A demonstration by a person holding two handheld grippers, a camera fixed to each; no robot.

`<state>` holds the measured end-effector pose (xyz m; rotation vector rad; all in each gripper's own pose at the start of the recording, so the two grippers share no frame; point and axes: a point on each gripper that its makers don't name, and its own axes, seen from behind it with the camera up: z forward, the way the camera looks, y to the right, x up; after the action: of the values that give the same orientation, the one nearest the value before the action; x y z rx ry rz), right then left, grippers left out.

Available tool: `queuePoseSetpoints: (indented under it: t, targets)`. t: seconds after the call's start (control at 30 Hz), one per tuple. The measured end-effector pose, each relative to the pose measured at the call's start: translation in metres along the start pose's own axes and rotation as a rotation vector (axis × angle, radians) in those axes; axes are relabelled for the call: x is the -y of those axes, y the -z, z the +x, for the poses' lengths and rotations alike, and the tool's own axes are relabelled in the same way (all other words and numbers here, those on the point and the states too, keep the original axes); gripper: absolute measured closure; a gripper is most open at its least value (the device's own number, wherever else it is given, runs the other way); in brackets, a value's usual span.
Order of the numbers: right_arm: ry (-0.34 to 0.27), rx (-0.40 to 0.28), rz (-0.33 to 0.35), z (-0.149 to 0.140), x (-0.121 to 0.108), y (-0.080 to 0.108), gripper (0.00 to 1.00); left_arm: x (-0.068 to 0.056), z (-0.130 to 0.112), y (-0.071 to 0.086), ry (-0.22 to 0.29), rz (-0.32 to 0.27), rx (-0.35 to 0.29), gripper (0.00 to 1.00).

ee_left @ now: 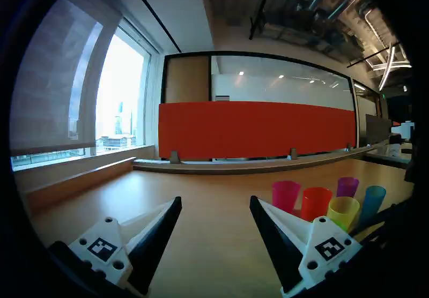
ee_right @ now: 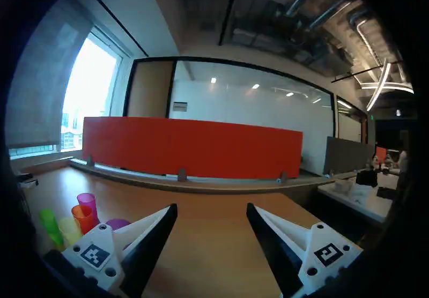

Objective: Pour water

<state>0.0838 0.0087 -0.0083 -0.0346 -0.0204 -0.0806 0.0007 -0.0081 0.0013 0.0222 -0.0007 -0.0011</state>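
Hovering low over a broad wooden desk [ee_left: 161,185], the left gripper [ee_left: 214,199] has its fingers spread wide, with nothing between them but bare wood. The right gripper [ee_right: 211,206] is the same: wide open, holding nothing, over the same pale-brown top.

The cups [ee_left: 315,213] stand in a tight cluster on the desk. In the left gripper view they sit ahead and to the right, just past the right-hand finger. There is a pink cup [ee_left: 285,195], an orange cup [ee_left: 315,199], a yellow cup [ee_left: 342,211] nearest, a purple cup [ee_left: 347,186] behind and a blue cup [ee_left: 373,199] farthest right. In the right gripper view the cluster lies low on the left beside the left-hand finger, with a green cup [ee_right: 50,225] at its outer edge. What is in them I cannot tell.

At the desk's far edge stands a long red divider [ee_left: 252,129], with a glass wall [ee_left: 279,83] behind it. To the left a tall window [ee_left: 120,99] lets in bright daylight. A blind [ee_left: 48,94] is drawn down beside it, and a wooden sill [ee_left: 75,177] runs beneath. Overhead the ceiling is open, with bare pipes [ee_left: 327,3] and a light strip [ee_left: 387,67]. Off to the right, in the right gripper view, stands another desk [ee_right: 359,199] with clutter on it and a grey panel [ee_right: 348,156] behind.
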Motion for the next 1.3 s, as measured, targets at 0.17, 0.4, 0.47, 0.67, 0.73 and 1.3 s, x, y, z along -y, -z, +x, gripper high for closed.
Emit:
queuePoseSetpoints:
  t: [0.17, 0.4, 0.47, 0.67, 0.73, 1.3]
  targets:
    - [0.003, -0.027, 0.005, 0.003, 0.003, 0.001, 0.00, 0.000, 0.000, 0.000, 0.000, 0.000, 0.000, 0.06]
    - [-0.002, -0.056, 0.000, -0.003, 0.005, 0.002, 0.00, 0.000, 0.000, 0.001, 0.000, 0.000, 0.000, 0.06]
    - [-0.008, -0.062, 0.008, -0.006, 0.008, 0.002, 0.00, 0.000, 0.000, 0.001, 0.000, 0.000, 0.000, 0.06]
    - [-0.010, -0.076, 0.020, -0.016, 0.018, 0.001, 0.00, 0.000, 0.000, 0.001, 0.000, 0.000, 0.000, 0.06]
    - [-0.006, -0.079, 0.016, -0.021, 0.019, 0.000, 0.00, 0.000, 0.000, 0.001, 0.000, 0.000, 0.000, 0.06]
    - [-0.009, -0.072, 0.018, -0.054, 0.026, -0.001, 0.00, 0.000, 0.000, 0.001, 0.000, 0.000, 0.000, 0.06]
